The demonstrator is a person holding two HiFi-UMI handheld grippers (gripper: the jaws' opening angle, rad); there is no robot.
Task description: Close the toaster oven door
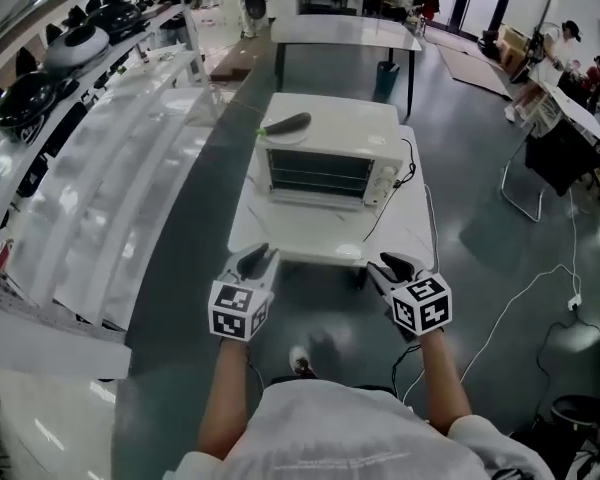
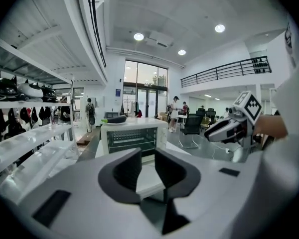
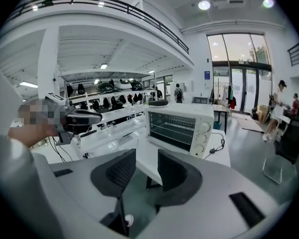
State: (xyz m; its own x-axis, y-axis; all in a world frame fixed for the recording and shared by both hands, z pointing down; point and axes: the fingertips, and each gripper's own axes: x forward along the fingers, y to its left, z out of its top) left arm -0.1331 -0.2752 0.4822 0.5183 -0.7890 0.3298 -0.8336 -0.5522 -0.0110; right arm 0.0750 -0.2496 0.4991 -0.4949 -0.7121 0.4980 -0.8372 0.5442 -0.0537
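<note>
The toaster oven (image 1: 320,163) stands at the middle of a white bench (image 1: 310,240), its front turned towards the person. Its door (image 1: 316,200) seems to lie folded down in front of it, since the wire racks (image 3: 175,128) inside show bare in the right gripper view, though the pictures leave the hinge line unclear. On top of the toaster oven, towards its left rear corner, sits a white plate (image 1: 280,136) with a dark long thing (image 1: 287,123) on it. The knobs (image 1: 388,178) run down the right end of the toaster oven's front, and a black cord (image 1: 408,168) leaves its right side and trails over the bench. Both claws hang in the air in front of the toaster oven, short of the bench's near edge and over the grey floor (image 1: 320,318). The left claw (image 1: 258,255) is level with the toaster oven's left end; its own view shows the left claw (image 2: 147,162) released, the two dark pads apart with only the bench edge and the toaster oven's front seen past the gap. The right claw (image 1: 395,264) is level with the toaster oven's right end, and the right claw (image 3: 147,166) is likewise released, pads apart and gripping nothing, well short of the door.
</note>
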